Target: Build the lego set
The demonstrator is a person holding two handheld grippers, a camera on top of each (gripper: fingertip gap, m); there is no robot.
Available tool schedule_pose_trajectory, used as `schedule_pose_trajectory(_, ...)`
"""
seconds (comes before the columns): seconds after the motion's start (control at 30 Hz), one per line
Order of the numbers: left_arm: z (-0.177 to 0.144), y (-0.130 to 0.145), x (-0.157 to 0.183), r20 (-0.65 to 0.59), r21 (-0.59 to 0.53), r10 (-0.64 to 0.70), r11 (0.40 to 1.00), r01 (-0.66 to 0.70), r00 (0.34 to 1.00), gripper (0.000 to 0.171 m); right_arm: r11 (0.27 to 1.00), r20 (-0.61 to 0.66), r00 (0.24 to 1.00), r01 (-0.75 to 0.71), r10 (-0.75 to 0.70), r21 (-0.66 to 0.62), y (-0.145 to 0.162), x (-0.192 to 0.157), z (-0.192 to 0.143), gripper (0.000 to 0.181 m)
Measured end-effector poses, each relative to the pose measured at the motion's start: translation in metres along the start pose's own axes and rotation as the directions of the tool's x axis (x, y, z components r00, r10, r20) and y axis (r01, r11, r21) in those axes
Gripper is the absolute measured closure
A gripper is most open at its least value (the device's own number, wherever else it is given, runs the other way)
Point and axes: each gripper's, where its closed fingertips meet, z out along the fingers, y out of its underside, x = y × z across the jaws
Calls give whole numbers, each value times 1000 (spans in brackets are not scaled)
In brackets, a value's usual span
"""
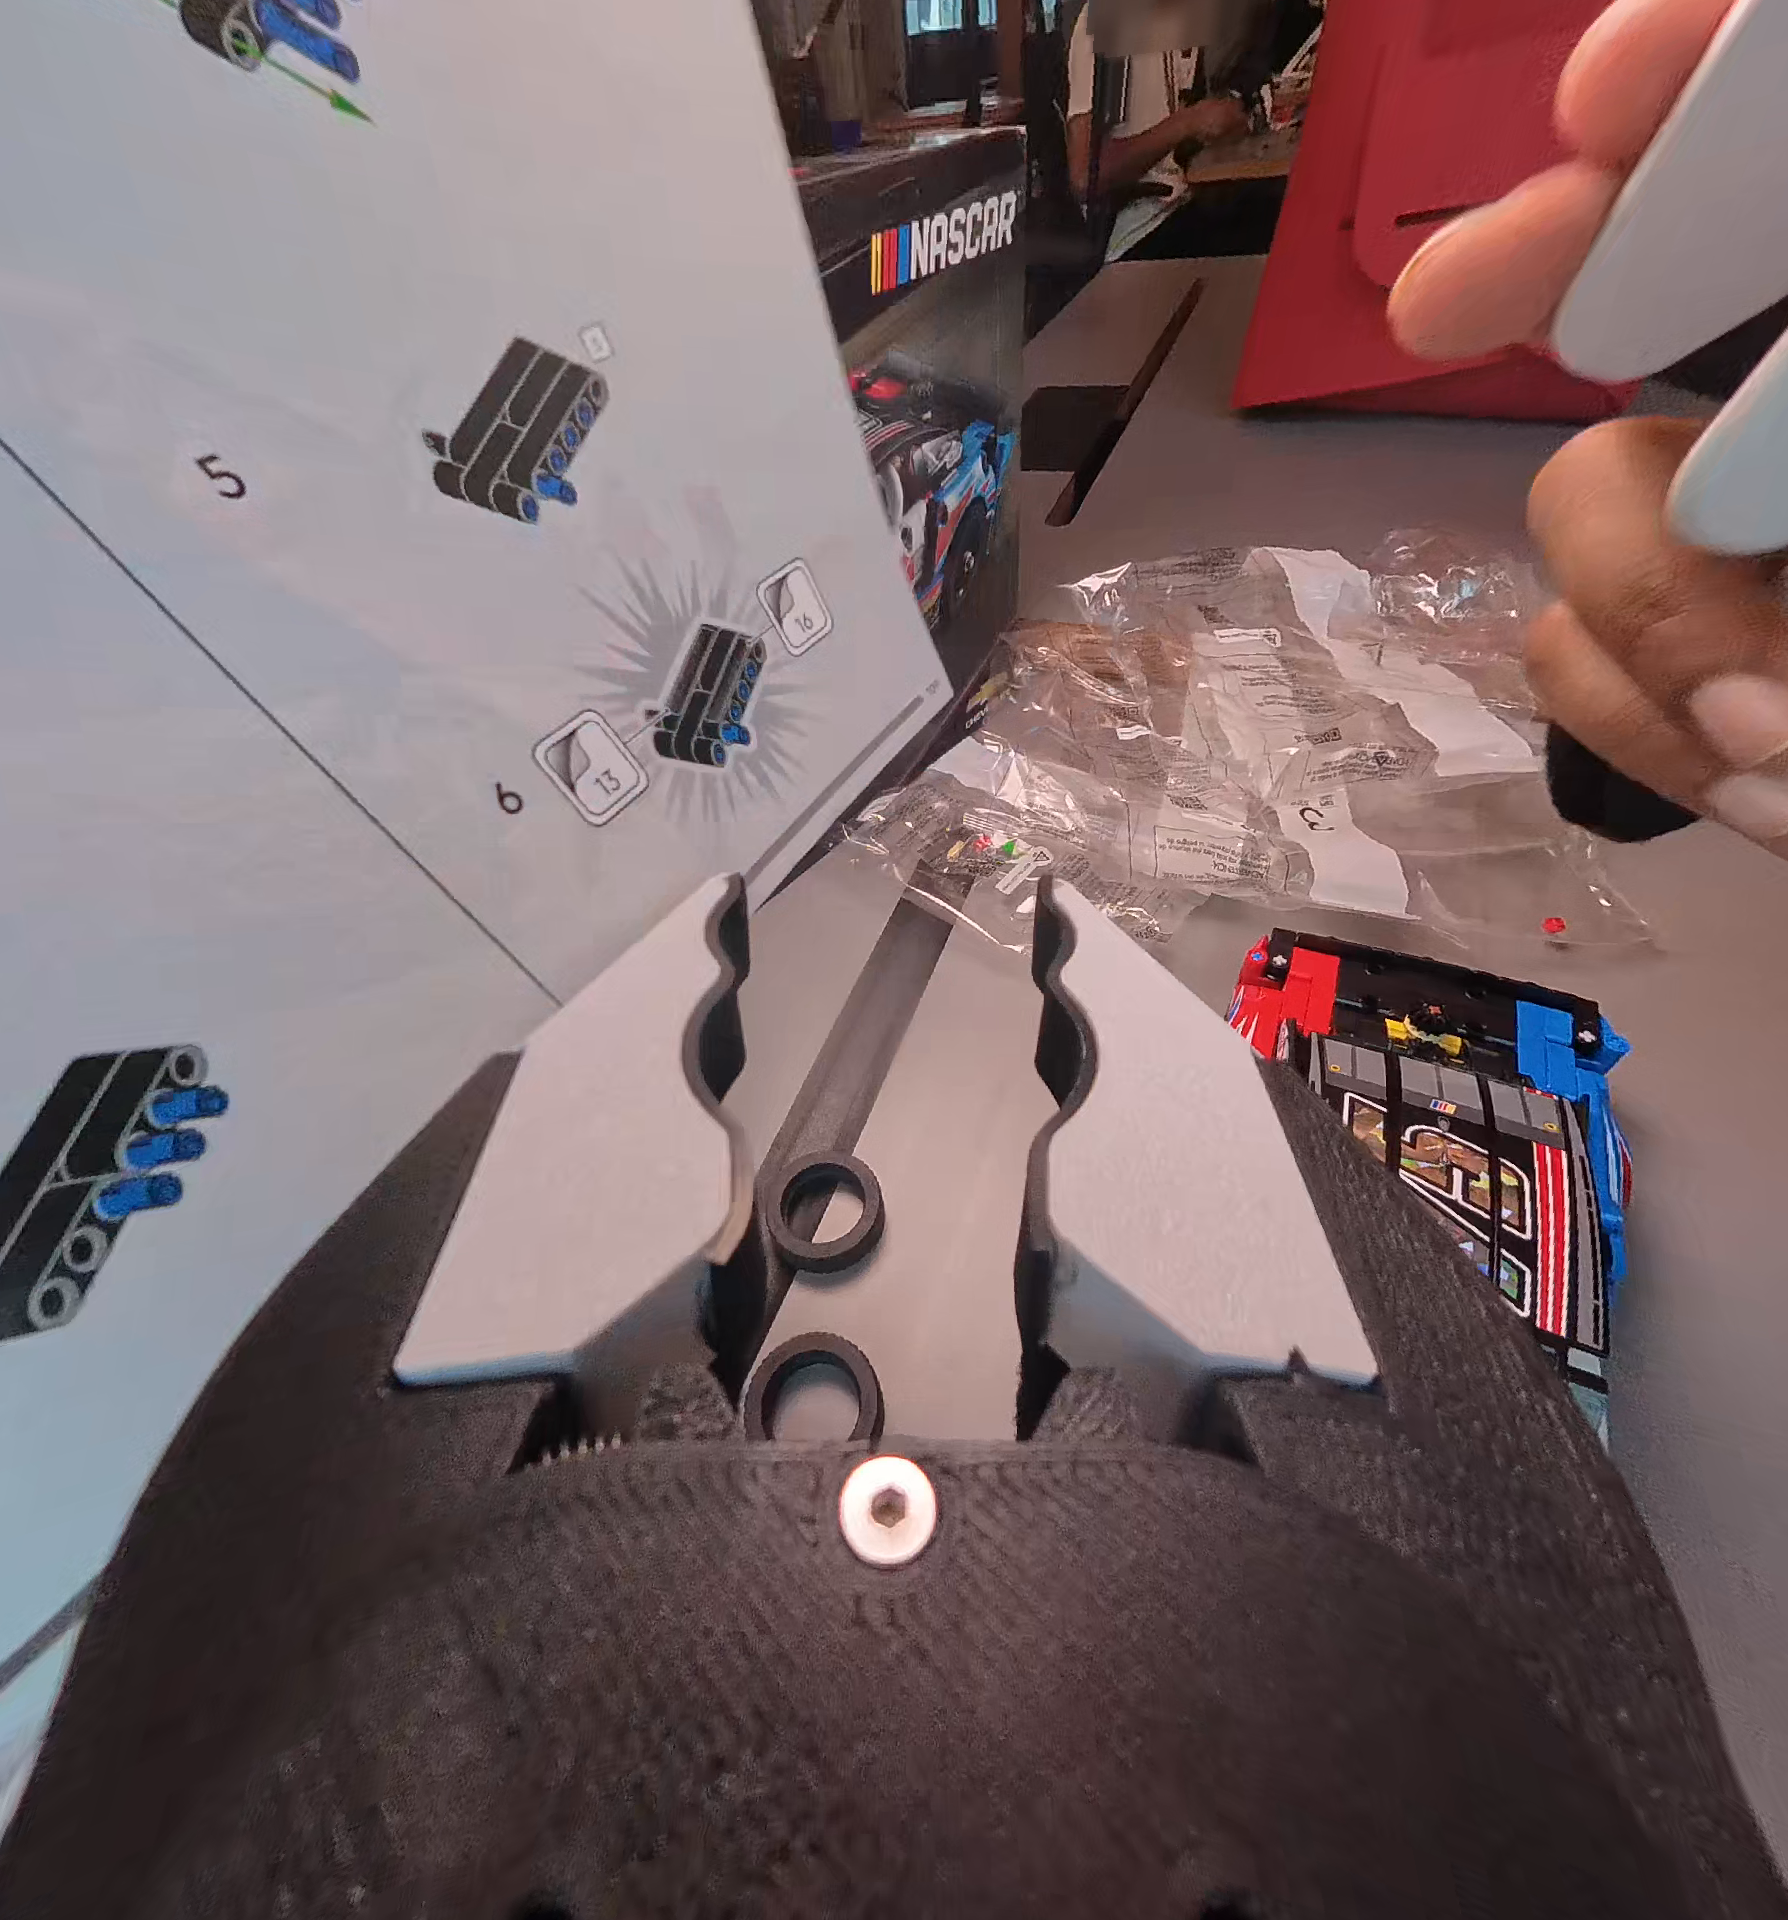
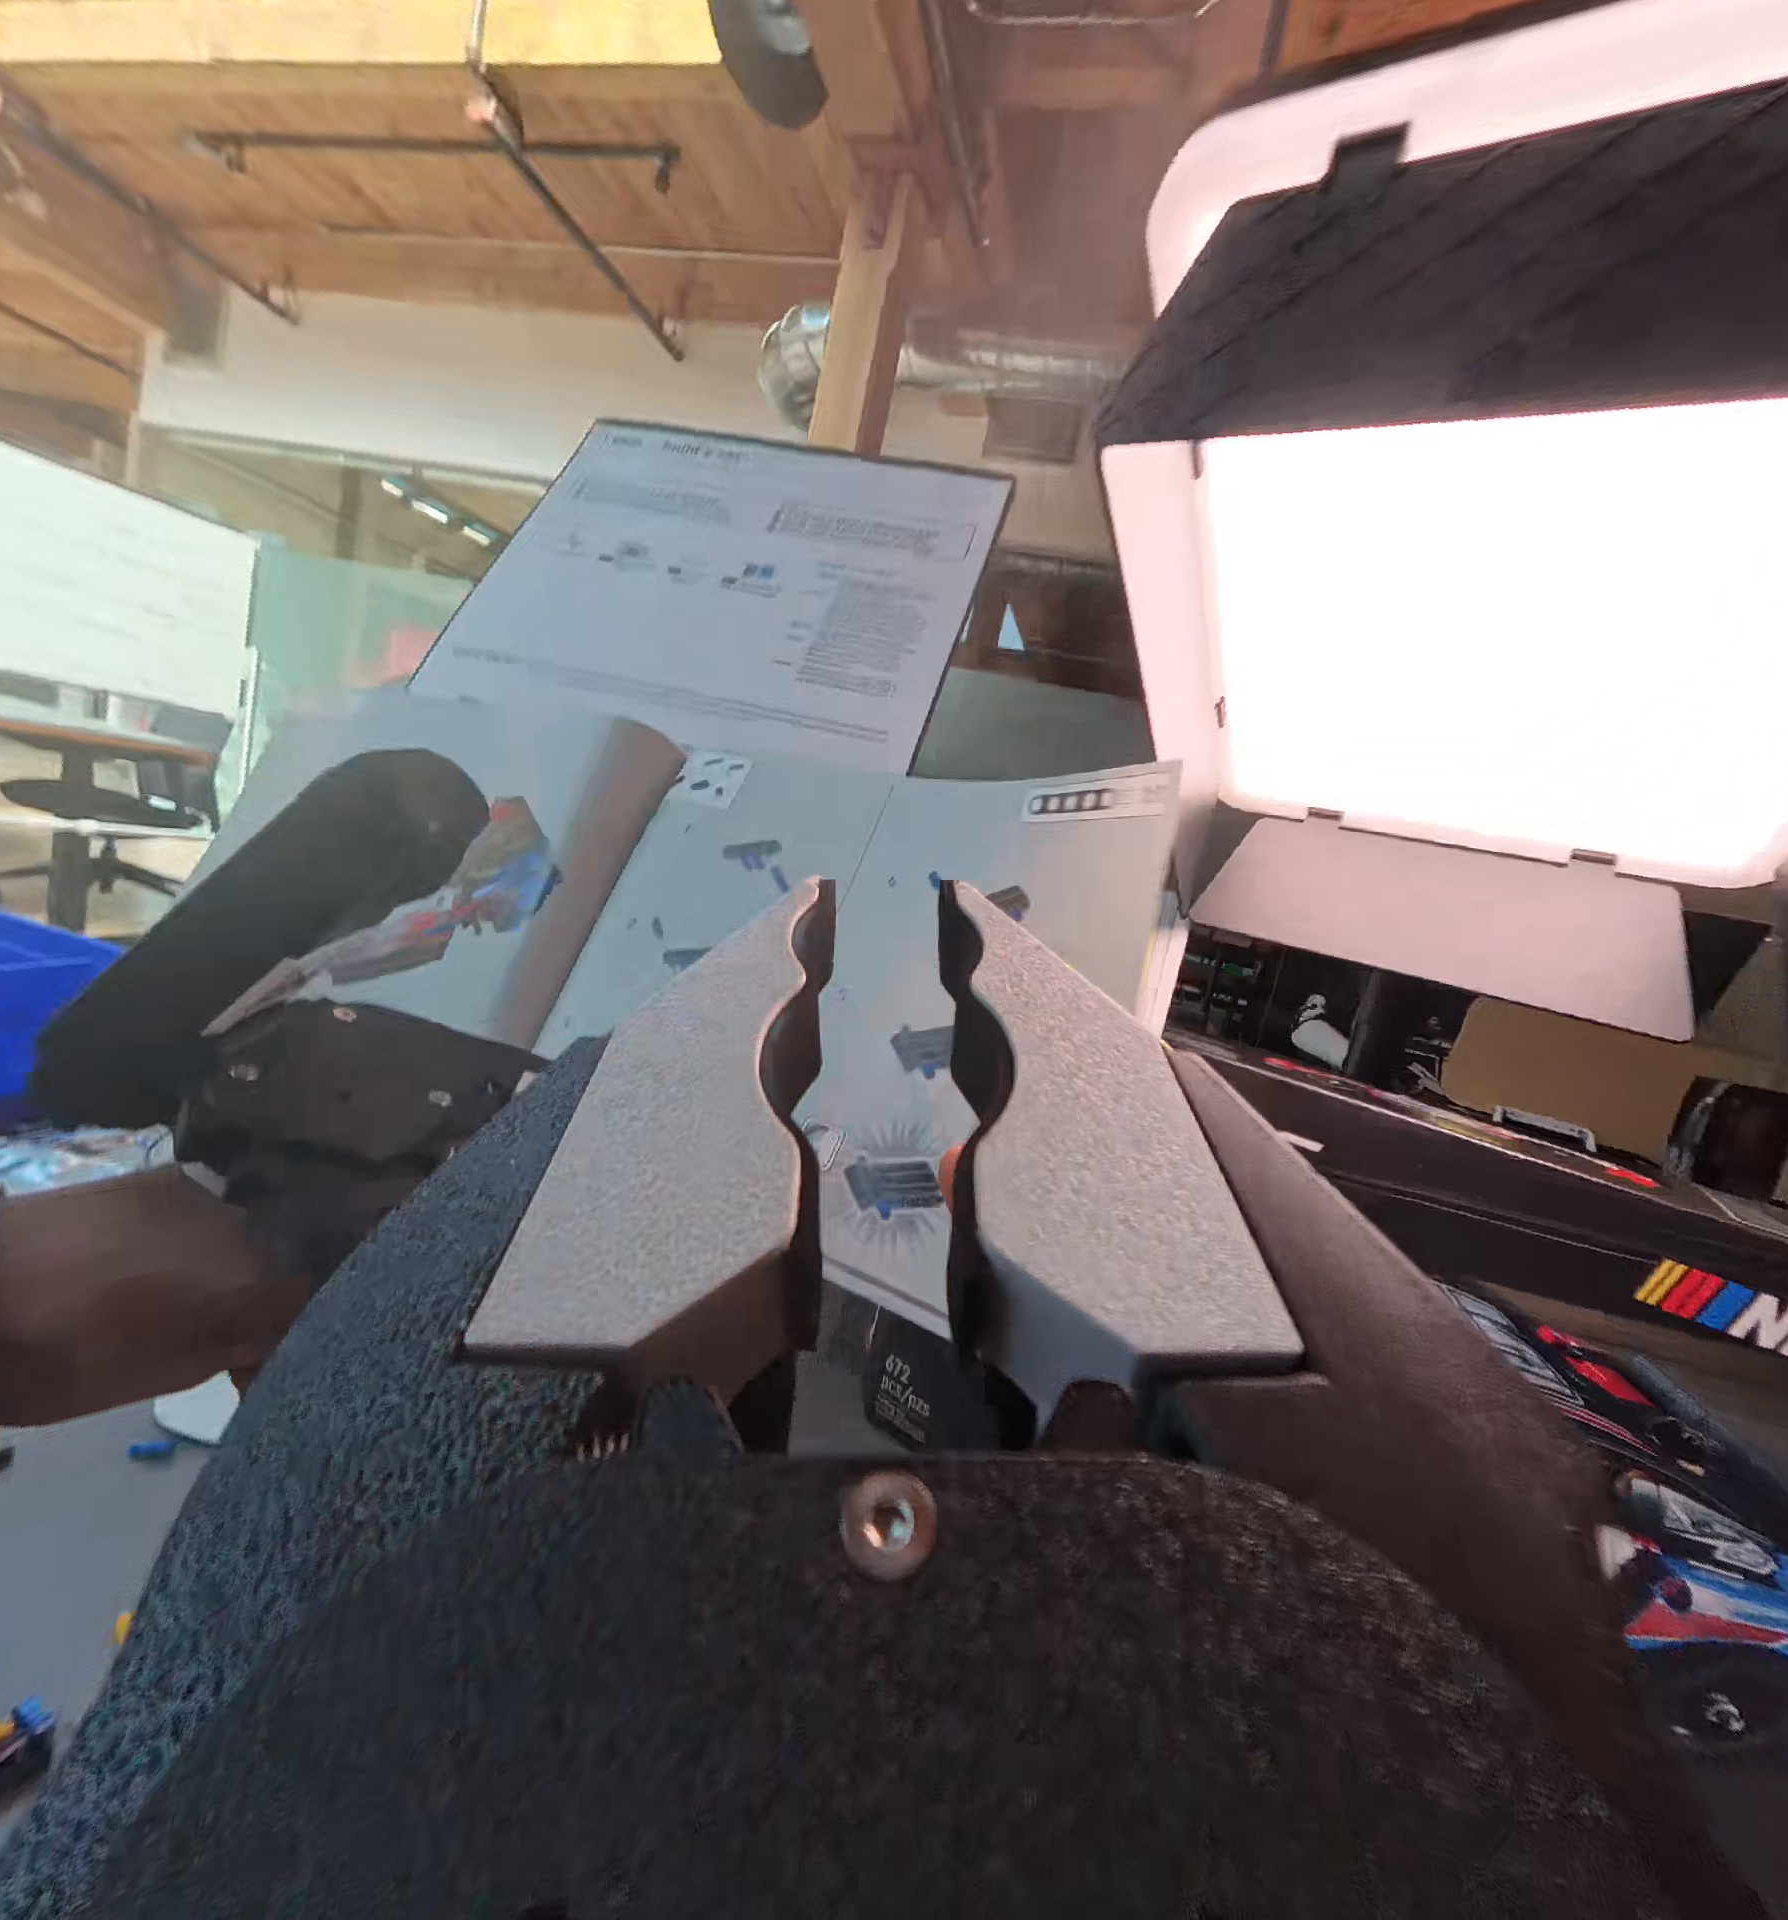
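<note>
Looks mid-build: partly finished black, red and blue Lego car body (image 1: 1430, 1132) sits right of frame on the grey bench (image 1: 1700, 1299). Left gripper (image 1: 890, 914) jaws wide, empty; right gripper (image 2: 885, 899) jaws narrow, empty, facing the open white instruction booklet (image 1: 350, 520).

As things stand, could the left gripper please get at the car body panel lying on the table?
Probably yes: the left gripper is open and empty, and the car body panel lies uncovered just to its right.

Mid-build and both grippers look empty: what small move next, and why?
Probably lower the left gripper toward the partly built car on the table. Both it and the right gripper are open and empty, facing the instruction booklet.
</note>
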Motion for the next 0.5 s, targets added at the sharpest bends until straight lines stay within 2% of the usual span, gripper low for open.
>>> schedule_pose_trajectory(0.17, -28, -3, -11, 76, 42, -13, 999, 10, 997, 125, 946, 63, 998, 31, -11, -323, 91, -11, 32, 165)
schedule_pose_trajectory(0.3, -64, -6, -21, 159, 61, 26, 998, -36, 987, 137, 888, 91, 996, 42, 0, -457, 159, -10, 43, 162)
schedule_pose_trajectory(0.4, -93, -3, -37, 253, 69, 41, 996, -60, 967, 147, 865, 91, 996, 43, 3, -501, 182, -9, 43, 160)
schedule_pose_trajectory(0.5, -113, 11, -71, 412, 8, 41, 999, -49, 910, 155, 855, 92, 996, 39, 10, -517, 190, -7, 46, 158)
